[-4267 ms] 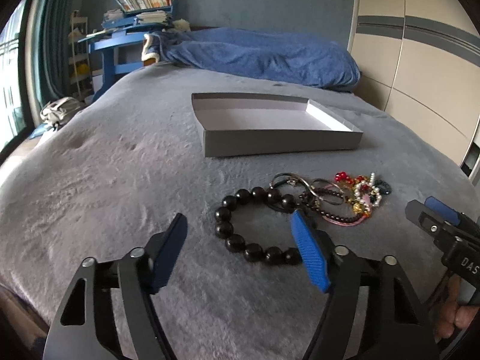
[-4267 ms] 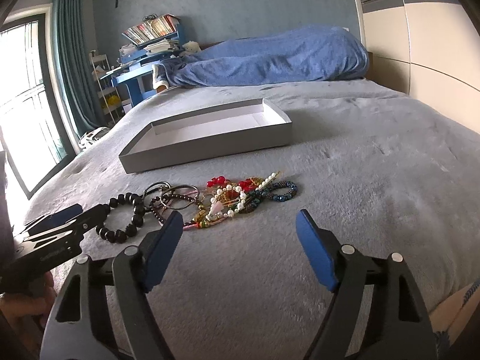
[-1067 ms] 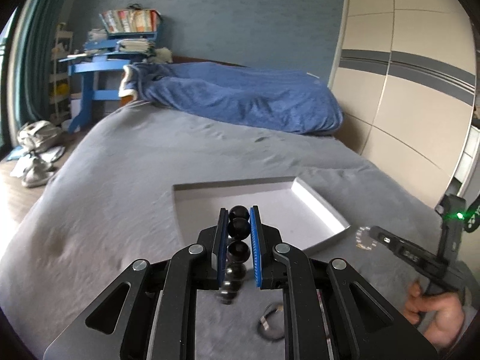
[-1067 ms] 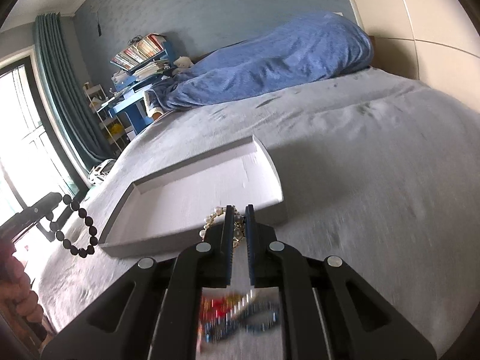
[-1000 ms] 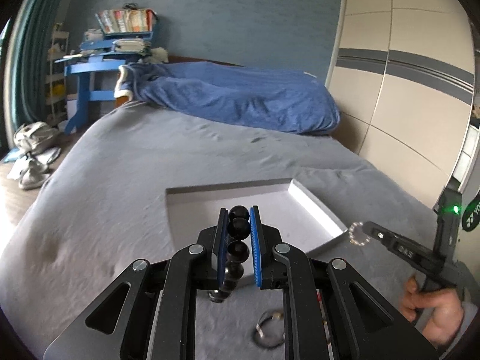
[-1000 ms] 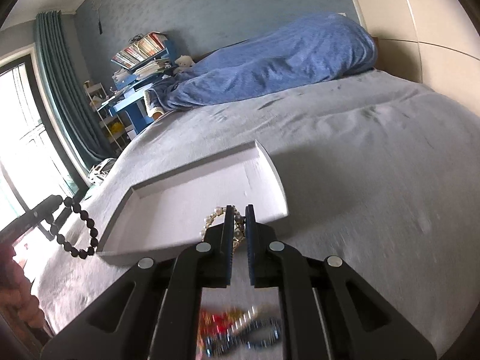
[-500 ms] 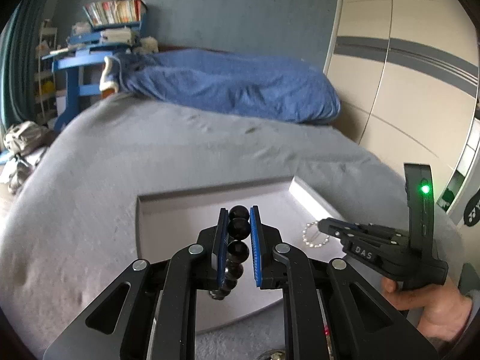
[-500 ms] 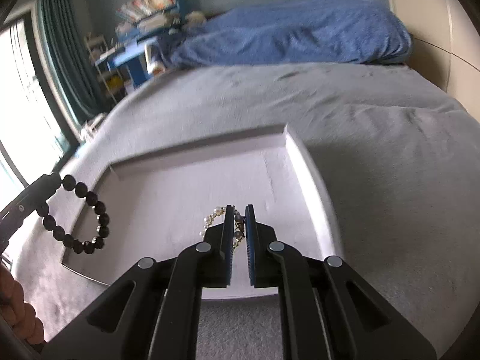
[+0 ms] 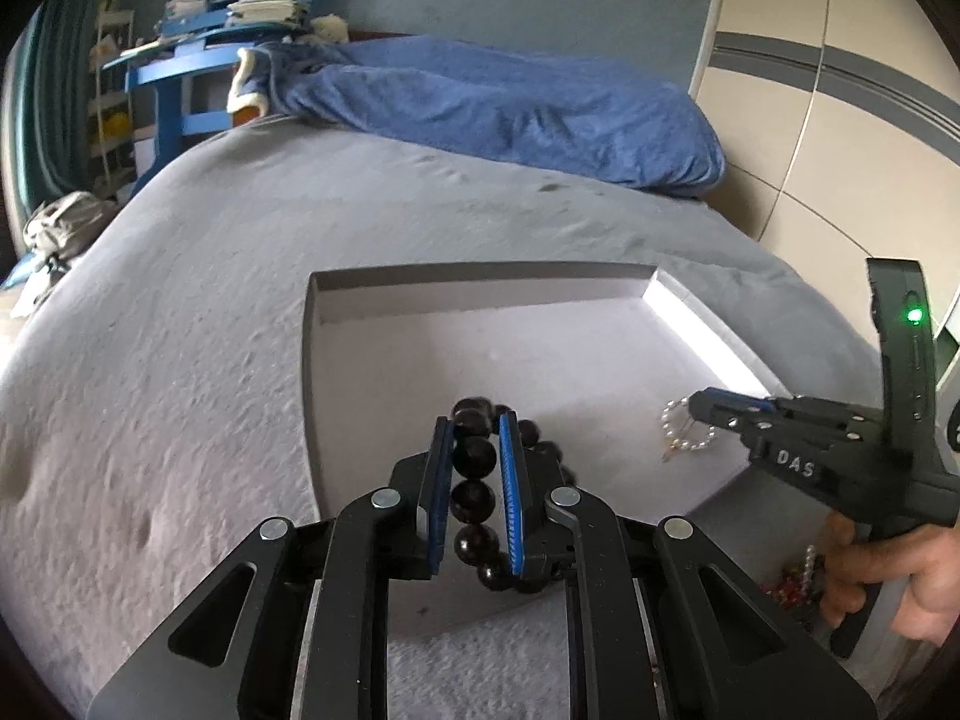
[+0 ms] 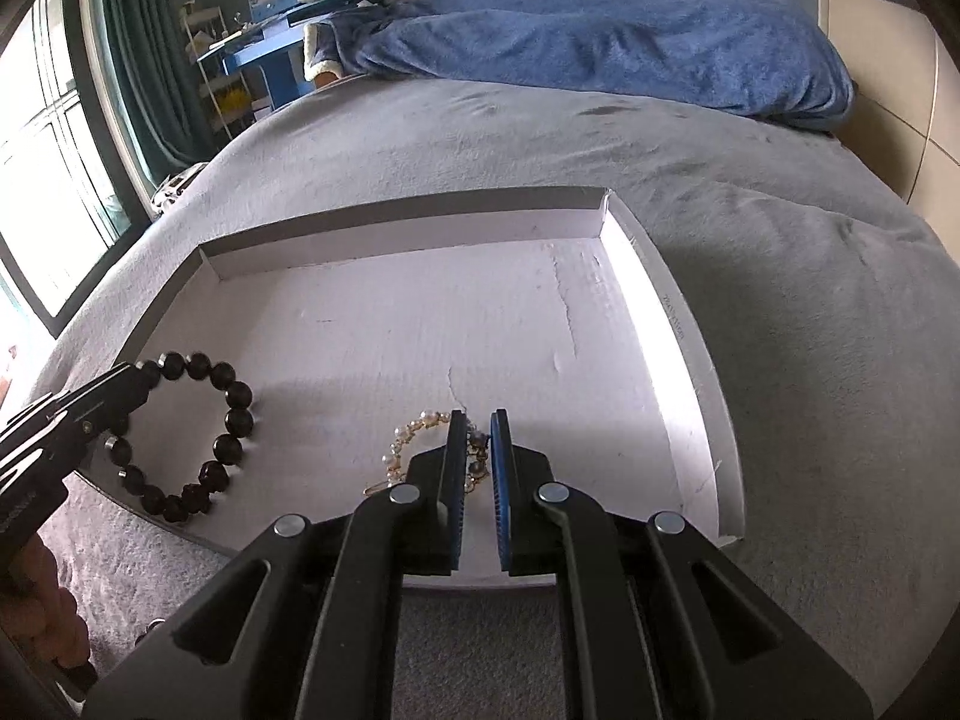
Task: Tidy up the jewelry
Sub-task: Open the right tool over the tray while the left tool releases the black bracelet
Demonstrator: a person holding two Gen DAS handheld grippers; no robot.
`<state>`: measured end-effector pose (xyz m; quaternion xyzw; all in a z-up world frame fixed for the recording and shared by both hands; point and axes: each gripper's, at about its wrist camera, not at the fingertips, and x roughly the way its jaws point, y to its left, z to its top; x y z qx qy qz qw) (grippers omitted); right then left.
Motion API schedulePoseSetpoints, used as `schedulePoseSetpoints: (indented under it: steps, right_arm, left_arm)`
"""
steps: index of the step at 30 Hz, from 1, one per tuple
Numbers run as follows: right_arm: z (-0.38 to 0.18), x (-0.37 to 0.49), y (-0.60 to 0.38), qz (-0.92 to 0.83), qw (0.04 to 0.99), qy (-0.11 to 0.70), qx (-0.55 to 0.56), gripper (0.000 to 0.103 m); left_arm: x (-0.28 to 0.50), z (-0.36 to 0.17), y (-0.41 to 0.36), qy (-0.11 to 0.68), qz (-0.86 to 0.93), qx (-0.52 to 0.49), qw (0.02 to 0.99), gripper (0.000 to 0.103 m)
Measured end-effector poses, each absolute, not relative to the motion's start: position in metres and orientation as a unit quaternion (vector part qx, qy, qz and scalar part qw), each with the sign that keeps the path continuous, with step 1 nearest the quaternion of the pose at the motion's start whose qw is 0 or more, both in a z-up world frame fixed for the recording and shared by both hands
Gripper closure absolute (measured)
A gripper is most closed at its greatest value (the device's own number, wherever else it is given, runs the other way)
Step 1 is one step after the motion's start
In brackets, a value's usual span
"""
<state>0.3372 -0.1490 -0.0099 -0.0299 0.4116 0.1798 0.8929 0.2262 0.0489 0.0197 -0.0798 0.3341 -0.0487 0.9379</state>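
Observation:
A shallow grey box lid (image 9: 480,276) (image 10: 678,324) lies on the grey bed. My left gripper (image 9: 474,426) is shut on a black bead bracelet (image 9: 474,456) and holds it low over the lid's near left part; the bracelet also shows in the right wrist view (image 10: 231,414), hanging onto the lid floor. My right gripper (image 10: 478,417) is shut on a pearl bracelet (image 10: 414,435) low over the lid's near right part; it also shows in the left wrist view (image 9: 681,441), as does the right gripper (image 9: 699,408).
More jewelry (image 9: 792,585) lies on the bed in front of the lid, partly behind the hand. A blue duvet (image 9: 510,108) is heaped at the far end of the bed. A blue desk (image 9: 174,78) stands at the far left.
Both grippers have moved forward and down over the lid, each with its bracelet. The black beads and pearls now hang close to or on the lid floor.

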Motion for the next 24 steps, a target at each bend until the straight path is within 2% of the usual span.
schedulePoseSetpoints:
  steps: [2, 4, 5, 9, 12, 16, 24]
  right_arm:
    - [-0.01, 0.335, -0.149, 0.181, 0.894, 0.409, -0.031, 0.088]
    - [-0.008, 0.332, -0.151, 0.181, 0.897, 0.403, -0.027, 0.076]
    - [-0.007, 0.33, -0.152, 0.181, 0.898, 0.401, -0.023, 0.073]
    - [0.0, 0.319, -0.163, 0.178, 0.906, 0.384, -0.001, 0.064]
    - [0.007, 0.302, -0.177, 0.174, 0.916, 0.362, 0.021, 0.055]
    - [0.016, 0.27, -0.194, 0.165, 0.929, 0.329, 0.039, 0.052]
    - [0.02, 0.217, -0.217, 0.154, 0.939, 0.305, 0.044, 0.045]
  left_arm:
    - [0.224, 0.02, 0.052, 0.334, -0.04, -0.081, 0.938, 0.077]
    - [0.221, 0.022, 0.052, 0.329, -0.031, -0.076, 0.941, 0.063]
    - [0.22, 0.022, 0.053, 0.327, -0.03, -0.073, 0.942, 0.06]
    - [0.208, 0.029, 0.052, 0.307, -0.024, -0.063, 0.949, 0.028]
    - [0.198, 0.036, 0.053, 0.293, -0.028, -0.066, 0.953, 0.023]
    - [0.18, 0.041, 0.053, 0.283, -0.032, -0.077, 0.955, 0.013]
    - [0.135, 0.038, 0.04, 0.29, -0.061, -0.078, 0.952, 0.012]
